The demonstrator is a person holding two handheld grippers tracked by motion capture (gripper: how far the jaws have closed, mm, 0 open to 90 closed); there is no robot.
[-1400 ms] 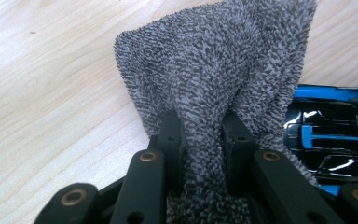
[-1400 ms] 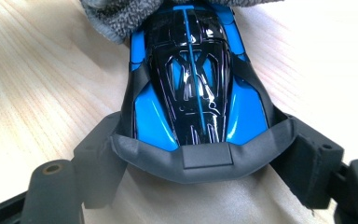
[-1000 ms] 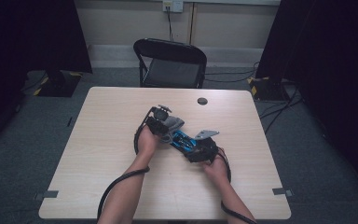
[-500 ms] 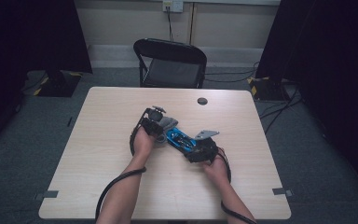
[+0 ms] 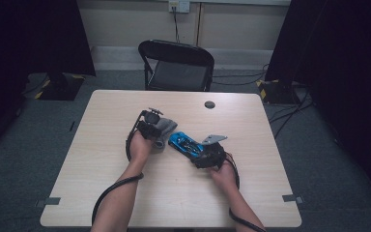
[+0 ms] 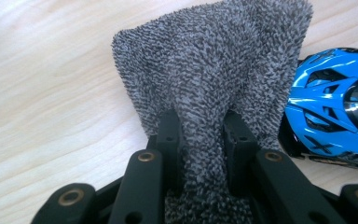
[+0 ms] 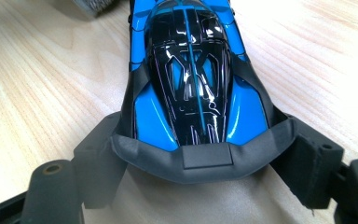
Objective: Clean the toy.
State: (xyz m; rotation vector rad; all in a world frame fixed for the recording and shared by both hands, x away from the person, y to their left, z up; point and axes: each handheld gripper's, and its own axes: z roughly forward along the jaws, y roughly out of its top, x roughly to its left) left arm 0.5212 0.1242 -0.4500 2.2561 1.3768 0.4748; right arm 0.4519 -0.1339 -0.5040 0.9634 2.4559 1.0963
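- Currently: left hand-held gripper (image 6: 199,140) clamped on grey cloth (image 6: 214,70), just beside blue toy car (image 7: 193,70) on worktop (image 5: 101,169).
- Right hand-held gripper (image 7: 200,154) gripping car's rear.
- Risk: harder wiping could twist car loose.

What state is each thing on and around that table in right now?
Left hand-held gripper: shut on the grey cloth.
Grey cloth: bunched, pinched between the jaws, beside the car.
Right hand-held gripper: clamped on the car's rear.
Blue toy car: upright on the table.
Folding chair: unfolded, vacant.
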